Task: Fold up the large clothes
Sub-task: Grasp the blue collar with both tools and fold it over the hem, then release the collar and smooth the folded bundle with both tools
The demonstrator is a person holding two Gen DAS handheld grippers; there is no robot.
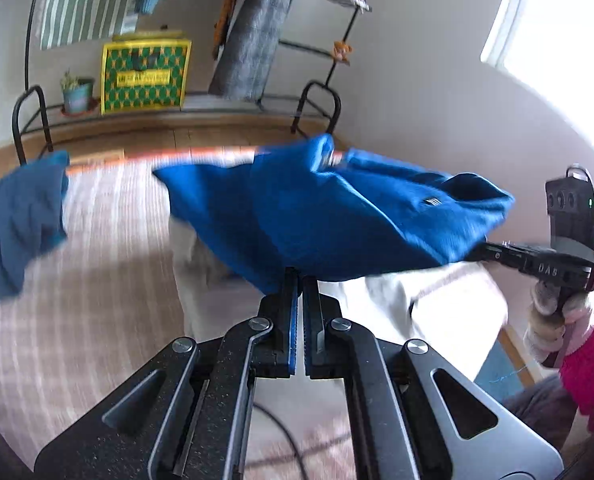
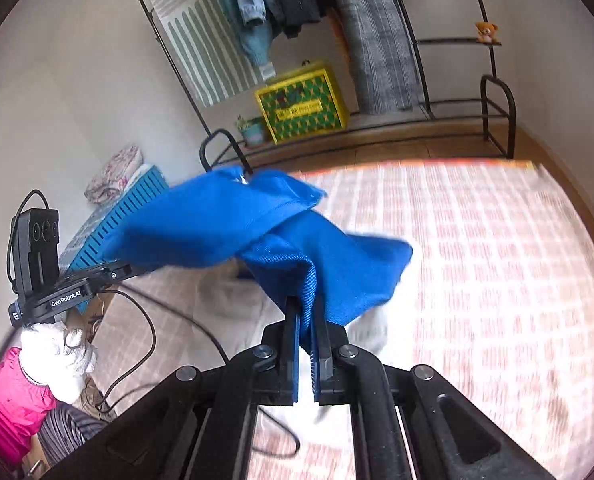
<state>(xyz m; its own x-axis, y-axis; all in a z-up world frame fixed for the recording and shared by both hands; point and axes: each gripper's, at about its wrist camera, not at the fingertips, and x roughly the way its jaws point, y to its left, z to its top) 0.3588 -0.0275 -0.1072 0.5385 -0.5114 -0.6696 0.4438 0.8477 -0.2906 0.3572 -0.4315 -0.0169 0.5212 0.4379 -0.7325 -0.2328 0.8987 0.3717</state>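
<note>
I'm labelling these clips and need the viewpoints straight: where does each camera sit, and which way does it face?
Left wrist: on the left gripper, looking down its fingers at the blue garment over the rug; the gloved right hand shows.
Right wrist: on the right gripper, same cloth; the gloved left hand shows.
Shared: garment, rug, clothes rack, yellow box.

Two handheld grippers, the left gripper (image 1: 299, 276) and the right gripper (image 2: 306, 308), each held by one white-gloved hand (image 1: 553, 320). One bright blue garment (image 1: 317, 216). One darker blue garment (image 1: 13, 224) at the left edge of the rug. One pale cloth (image 1: 437, 304) beneath. One checked rug (image 2: 477, 264). One black clothes rack (image 2: 493, 112) carrying one yellow and green box (image 2: 303, 106), one potted plant (image 2: 252, 130) and one small teddy bear (image 2: 486, 32).
</note>
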